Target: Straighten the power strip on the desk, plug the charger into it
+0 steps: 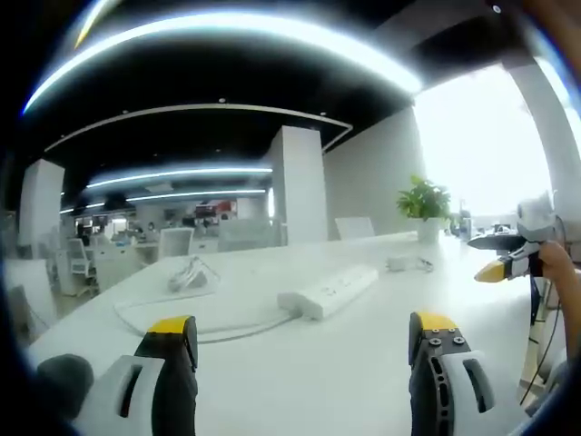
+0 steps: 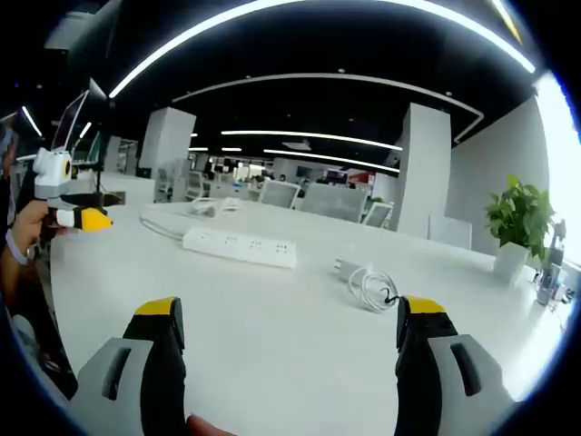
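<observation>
Both of your tongs are spread wide and hold nothing: the left tongs (image 1: 304, 341) rise from the bottom of the left gripper view, the right tongs (image 2: 286, 327) from the bottom of the right gripper view. One white power strip (image 1: 329, 291) lies at an angle on the white bench (image 1: 300, 381), just above centre in the left gripper view, with its cord (image 1: 191, 325) looping off to the left. One charger (image 2: 348, 269) with its coiled cable (image 2: 374, 291) sits right of centre in the right gripper view, near the strip yet apart from it. One potted plant (image 2: 517, 222) stands at the right edge. Watch the strip: it looks light, so a nudge on one end may spin it too far, and the looped cord could drag it askew. Grip the charger body, not the cable, or the plug may swing off line.
</observation>
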`<state>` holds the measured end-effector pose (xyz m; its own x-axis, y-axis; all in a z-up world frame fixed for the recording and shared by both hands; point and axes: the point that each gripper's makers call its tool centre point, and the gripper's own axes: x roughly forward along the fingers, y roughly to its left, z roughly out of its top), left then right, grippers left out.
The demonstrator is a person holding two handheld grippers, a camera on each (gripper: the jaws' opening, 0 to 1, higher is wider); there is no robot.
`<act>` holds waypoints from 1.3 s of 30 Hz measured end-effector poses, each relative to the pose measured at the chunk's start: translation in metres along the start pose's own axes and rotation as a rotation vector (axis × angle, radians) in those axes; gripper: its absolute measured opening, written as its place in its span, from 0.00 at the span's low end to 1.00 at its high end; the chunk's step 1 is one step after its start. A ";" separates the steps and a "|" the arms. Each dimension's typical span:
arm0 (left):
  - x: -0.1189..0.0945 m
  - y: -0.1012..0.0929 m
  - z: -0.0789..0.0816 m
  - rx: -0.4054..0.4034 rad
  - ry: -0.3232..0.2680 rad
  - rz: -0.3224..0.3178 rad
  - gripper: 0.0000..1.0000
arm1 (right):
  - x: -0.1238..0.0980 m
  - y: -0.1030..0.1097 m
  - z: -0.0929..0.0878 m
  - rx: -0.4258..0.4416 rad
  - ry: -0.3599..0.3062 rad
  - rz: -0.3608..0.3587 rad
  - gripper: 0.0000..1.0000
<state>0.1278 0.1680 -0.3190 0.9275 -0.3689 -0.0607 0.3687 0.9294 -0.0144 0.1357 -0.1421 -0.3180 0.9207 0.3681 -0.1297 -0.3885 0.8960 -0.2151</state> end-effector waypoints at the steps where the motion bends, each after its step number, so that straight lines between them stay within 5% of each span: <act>1: 0.000 0.000 0.000 0.000 0.002 0.000 0.99 | 0.000 0.000 0.000 0.001 0.001 0.000 0.97; 30: -0.008 0.018 -0.011 -0.033 -0.012 0.061 0.99 | 0.001 -0.001 0.001 0.004 -0.005 0.003 0.97; 39: -0.015 0.018 -0.009 -0.018 -0.011 0.032 0.99 | 0.003 0.003 0.000 0.011 -0.004 0.001 0.97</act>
<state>0.1198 0.1903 -0.3274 0.9396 -0.3387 -0.0505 0.3375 0.9408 -0.0306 0.1370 -0.1387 -0.3194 0.9205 0.3700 -0.1259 -0.3890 0.8984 -0.2039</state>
